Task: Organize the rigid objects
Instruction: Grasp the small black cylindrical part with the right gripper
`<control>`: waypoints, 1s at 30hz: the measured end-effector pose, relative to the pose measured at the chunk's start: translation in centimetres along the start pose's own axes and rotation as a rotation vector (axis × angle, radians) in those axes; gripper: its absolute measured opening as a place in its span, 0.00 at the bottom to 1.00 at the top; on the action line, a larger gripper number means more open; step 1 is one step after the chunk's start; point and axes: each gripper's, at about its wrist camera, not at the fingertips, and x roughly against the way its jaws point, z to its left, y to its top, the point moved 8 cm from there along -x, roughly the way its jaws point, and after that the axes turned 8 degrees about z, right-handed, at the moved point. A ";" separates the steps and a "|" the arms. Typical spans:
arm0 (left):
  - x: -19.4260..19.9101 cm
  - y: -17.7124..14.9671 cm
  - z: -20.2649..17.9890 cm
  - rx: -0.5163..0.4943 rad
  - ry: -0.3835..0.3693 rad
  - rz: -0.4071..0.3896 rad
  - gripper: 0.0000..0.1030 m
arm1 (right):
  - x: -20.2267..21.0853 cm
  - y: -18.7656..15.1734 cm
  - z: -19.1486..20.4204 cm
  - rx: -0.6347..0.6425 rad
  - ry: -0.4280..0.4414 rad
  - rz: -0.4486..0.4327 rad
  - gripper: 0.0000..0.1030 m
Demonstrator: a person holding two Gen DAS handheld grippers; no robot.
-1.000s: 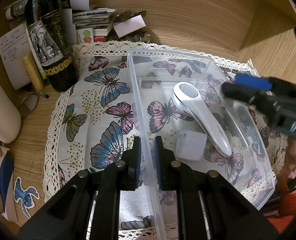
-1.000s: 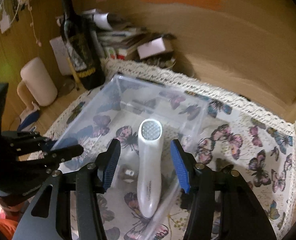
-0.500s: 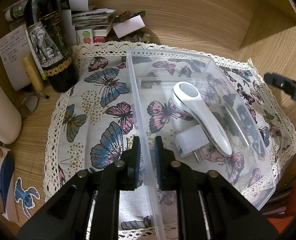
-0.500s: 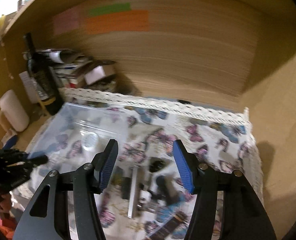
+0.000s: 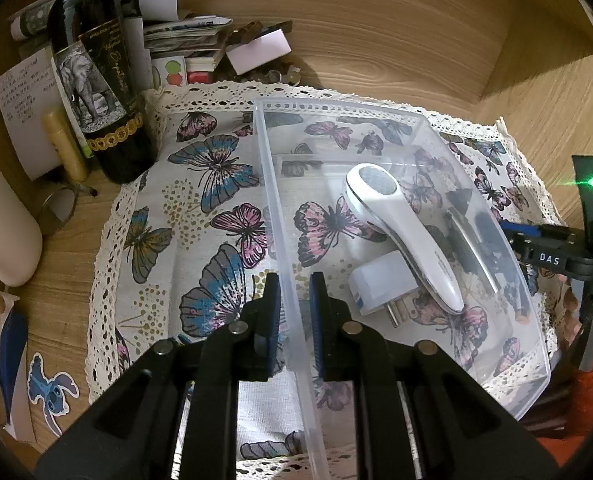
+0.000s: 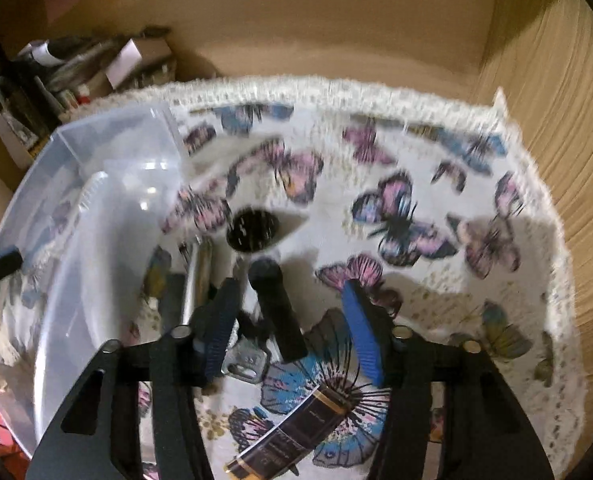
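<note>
My left gripper (image 5: 295, 292) is shut on the near left wall of a clear plastic bin (image 5: 272, 184). Inside the bin lie a white handheld device (image 5: 400, 232) and a white plug adapter (image 5: 380, 284). In the blurred right wrist view, my right gripper (image 6: 288, 292) hangs low over loose items on the cloth to the right of the bin (image 6: 96, 200). Its jaws are closing around a black cylinder (image 6: 276, 308), with gaps still showing on both sides. A silver bar (image 6: 198, 276), a metal piece (image 6: 246, 360), a round black item (image 6: 252, 230) and a black-and-gold tube (image 6: 292, 436) lie close by.
A butterfly-print cloth (image 5: 200, 200) with a lace edge covers the wooden shelf. A dark wine bottle (image 5: 96, 80), stacked papers (image 5: 184, 36) and a cream cylinder (image 5: 0, 216) crowd the left back corner. Wooden walls close in behind and to the right (image 6: 556, 160).
My right gripper swung from above the bin to the right and down over the loose items, and its jaws narrowed. The white plug tipped onto its side. The left gripper stayed put.
</note>
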 end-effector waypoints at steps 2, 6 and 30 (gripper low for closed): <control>0.0 0.0 0.0 0.001 0.000 -0.001 0.13 | -0.5 -0.5 -0.1 -0.006 0.032 0.014 0.27; -0.1 0.0 0.0 -0.001 0.005 0.000 0.13 | 0.1 -0.7 0.0 0.003 0.037 -0.002 0.13; -0.3 0.0 0.1 0.002 0.006 0.003 0.13 | 6.5 5.1 6.2 0.098 0.084 -0.223 0.13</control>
